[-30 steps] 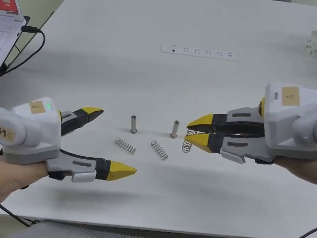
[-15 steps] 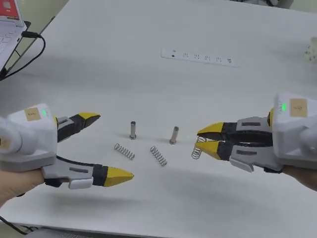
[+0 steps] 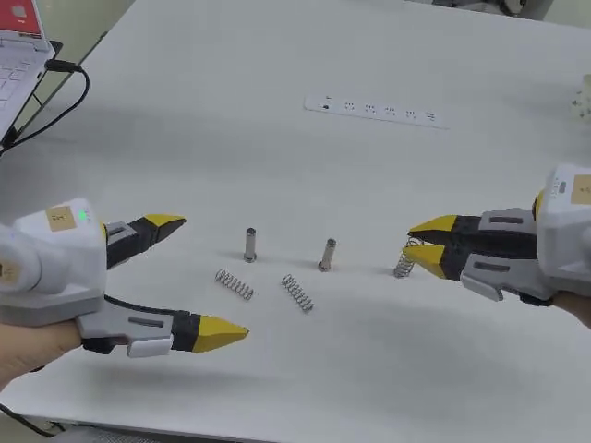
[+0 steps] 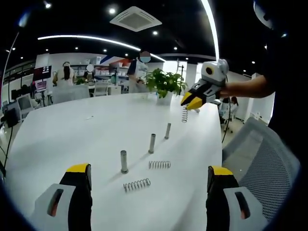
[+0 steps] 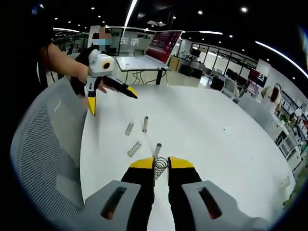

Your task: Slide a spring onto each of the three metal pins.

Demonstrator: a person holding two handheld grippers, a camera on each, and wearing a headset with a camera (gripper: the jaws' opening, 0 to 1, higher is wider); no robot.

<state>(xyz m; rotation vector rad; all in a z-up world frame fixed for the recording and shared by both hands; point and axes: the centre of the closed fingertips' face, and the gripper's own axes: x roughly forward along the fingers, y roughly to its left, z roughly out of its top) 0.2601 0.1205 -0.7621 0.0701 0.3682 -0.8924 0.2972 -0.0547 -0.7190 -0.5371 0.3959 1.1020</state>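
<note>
Two short metal pins (image 3: 250,245) (image 3: 328,254) stand upright mid-table; the left gripper view shows a row of three pins (image 4: 124,161) (image 4: 152,143) (image 4: 168,130). Two springs (image 3: 234,283) (image 3: 297,293) lie flat just in front of them. My right gripper (image 3: 417,240) is shut on a third spring (image 3: 404,263), which hangs from its tips to the right of the pins, also caught between the jaws in its own view (image 5: 161,169). My left gripper (image 3: 199,275) is wide open to the left of the pins, with nothing between its fingers.
A white power strip (image 3: 374,109) lies farther back on the white table (image 3: 277,138). A laptop (image 3: 18,37) and a black cable (image 3: 69,88) sit at the far left. The table's front edge runs close below the left gripper. A mesh chair (image 5: 43,159) stands beside the table.
My right gripper has carried its spring to the right, away from the right-hand pin. The left gripper has stayed open in about the same place.
</note>
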